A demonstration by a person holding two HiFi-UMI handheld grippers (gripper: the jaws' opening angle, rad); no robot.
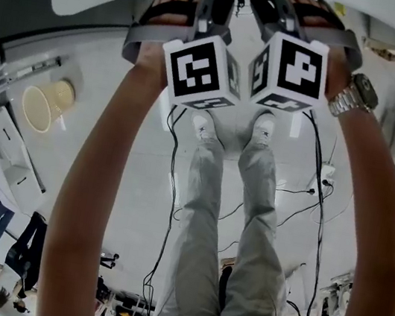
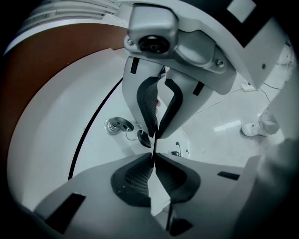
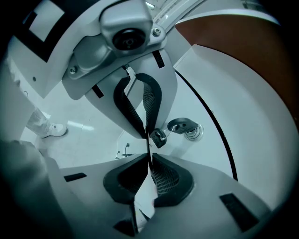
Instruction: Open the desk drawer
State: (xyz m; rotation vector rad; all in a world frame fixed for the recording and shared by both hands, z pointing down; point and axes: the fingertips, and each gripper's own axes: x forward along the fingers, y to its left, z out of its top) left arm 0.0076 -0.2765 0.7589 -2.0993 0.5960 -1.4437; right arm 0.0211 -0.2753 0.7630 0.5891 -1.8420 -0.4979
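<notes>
With fingers of left gripper [image 2: 153,155] and right gripper [image 3: 149,158] closed narrow against the drawer [image 2: 56,140], keys [image 3: 159,137] just beyond them, I judge the pull remains.

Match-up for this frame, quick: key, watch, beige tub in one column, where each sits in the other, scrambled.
1 key
2 watch
3 beige tub

A on the floor, head view's left
B in the drawer lock
C on the right wrist

Pairs: 1-B, 2-C, 3-A
</notes>
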